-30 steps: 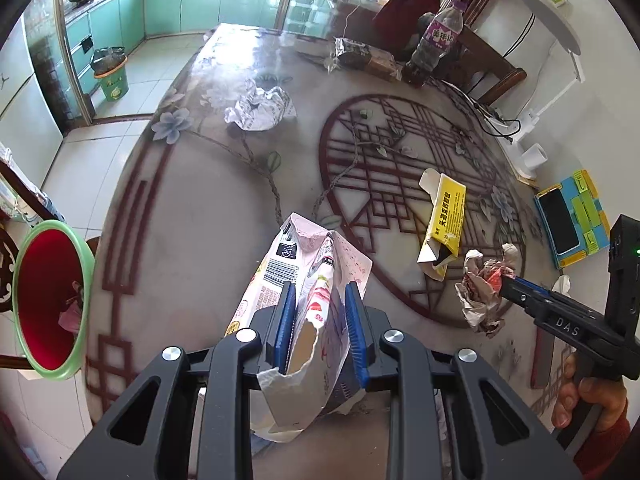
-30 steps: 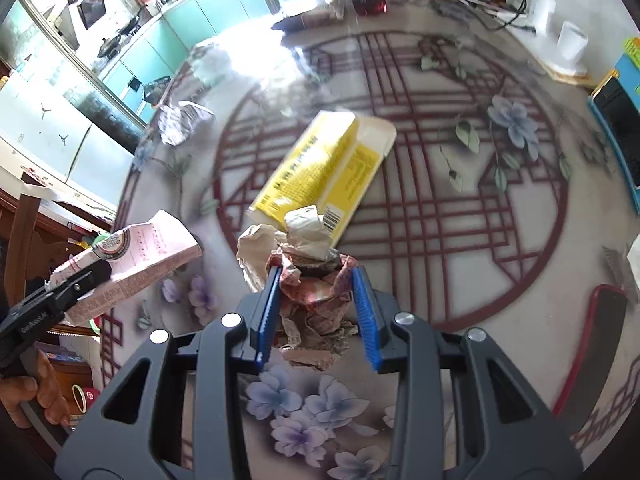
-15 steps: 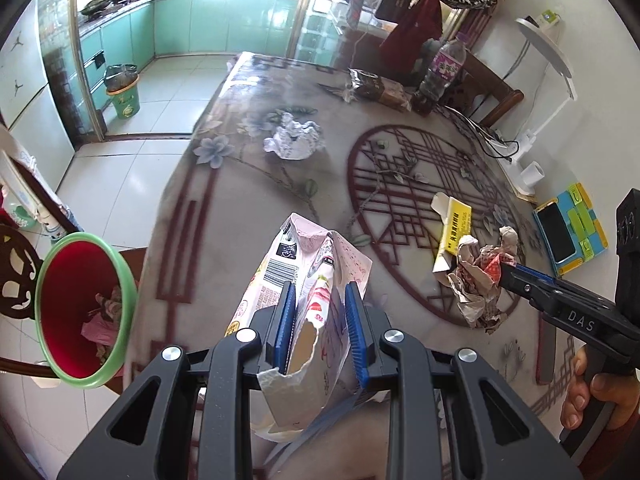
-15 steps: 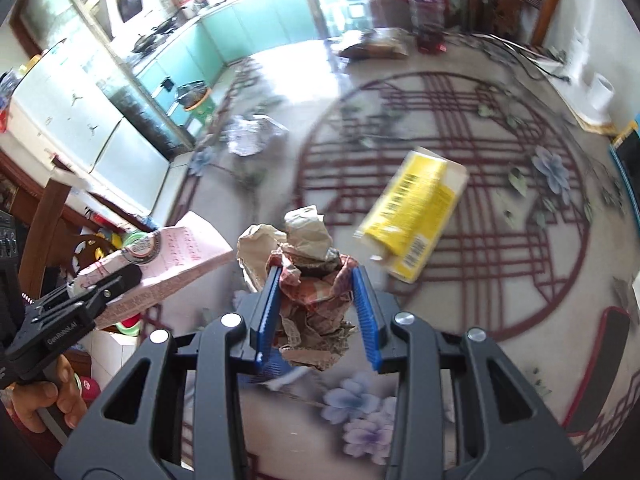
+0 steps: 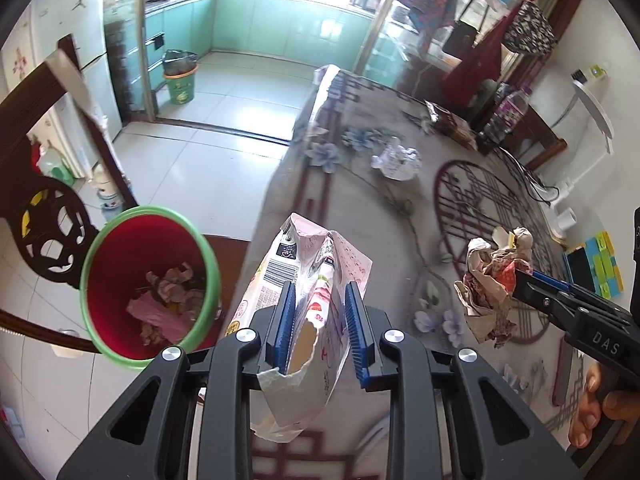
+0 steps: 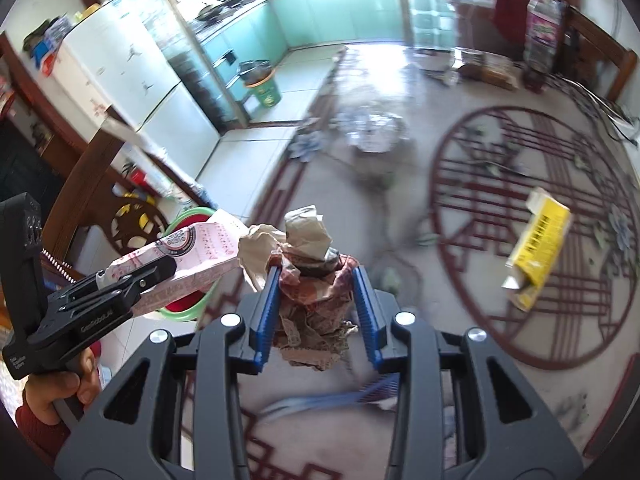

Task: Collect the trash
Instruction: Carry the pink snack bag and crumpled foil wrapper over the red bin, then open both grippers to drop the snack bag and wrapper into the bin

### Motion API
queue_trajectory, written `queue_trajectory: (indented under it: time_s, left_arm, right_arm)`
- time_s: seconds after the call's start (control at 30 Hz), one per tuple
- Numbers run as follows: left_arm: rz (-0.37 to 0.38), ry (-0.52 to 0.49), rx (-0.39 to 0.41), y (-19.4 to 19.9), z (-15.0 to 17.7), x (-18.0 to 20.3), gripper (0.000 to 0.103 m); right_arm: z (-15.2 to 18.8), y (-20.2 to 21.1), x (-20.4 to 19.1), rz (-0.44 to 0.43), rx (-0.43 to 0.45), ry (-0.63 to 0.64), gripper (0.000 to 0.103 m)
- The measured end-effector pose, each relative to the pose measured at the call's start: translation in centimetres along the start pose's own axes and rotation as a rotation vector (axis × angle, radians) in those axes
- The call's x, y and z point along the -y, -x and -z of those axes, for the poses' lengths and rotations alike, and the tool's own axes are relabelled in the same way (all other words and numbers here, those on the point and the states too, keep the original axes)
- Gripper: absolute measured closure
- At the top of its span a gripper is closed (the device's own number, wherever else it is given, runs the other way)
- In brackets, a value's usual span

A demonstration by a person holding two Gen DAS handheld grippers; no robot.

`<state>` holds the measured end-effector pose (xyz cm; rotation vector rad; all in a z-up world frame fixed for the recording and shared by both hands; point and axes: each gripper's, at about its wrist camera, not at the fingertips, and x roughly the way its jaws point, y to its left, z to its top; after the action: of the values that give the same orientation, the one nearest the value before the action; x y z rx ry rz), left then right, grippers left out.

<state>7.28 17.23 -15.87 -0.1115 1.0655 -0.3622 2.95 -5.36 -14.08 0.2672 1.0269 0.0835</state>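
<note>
The table is carrying leftover litter: a yellow box at three o'clock in the right view and a crumpled wrapper at one o'clock. The red bin is waiting at nine o'clock. The left hand-held gripper is pinching a light, crushable pink bag mid-body; the right hand-held gripper is squeezing a soft, springy paper wad, best held centrally.

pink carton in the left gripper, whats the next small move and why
Probably carry the pink carton a little further left until it hangs over the red bin, then let go. The left gripper is shut on it, but in the left wrist view it sits beside the bin's green rim, above the table edge.
</note>
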Motion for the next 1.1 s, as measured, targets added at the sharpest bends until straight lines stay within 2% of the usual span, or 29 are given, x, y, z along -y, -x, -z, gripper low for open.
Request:
queue_trajectory:
  time_s: [0.27, 0.57, 0.7, 1.0, 1.1]
  left_arm:
    - [-0.093, 0.092, 0.015, 0.8, 0.2, -6.3, 0.08]
    - [-0.212, 0.172, 0.011, 0.5, 0.3, -13.3, 0.08]
    - [-0.249, 0.183, 0.001, -0.1, 0.2, -15.1, 0.08]
    - [-0.297, 0.184, -0.015, -1.2, -0.8, -17.2, 0.079]
    - [-0.318, 0.189, -0.016, -1.4, -1.3, -17.6, 0.076]
  right_arm:
    - [-1.6, -2.5, -5.8, -0.099, -0.012, 0.073, 0.067]
    - [-2.8, -8.5, -11.9, -0.165, -0.098, 0.143, 0.067]
    - [-3.1, -10.6, -14.5, -0.171, -0.126, 0.191, 0.067]
    - [-3.4, -12.7, -18.6, -0.199, -0.143, 0.259, 0.066]
    - [-3.8, -12.9, -19.4, -0.199, -0.122, 0.27, 0.06]
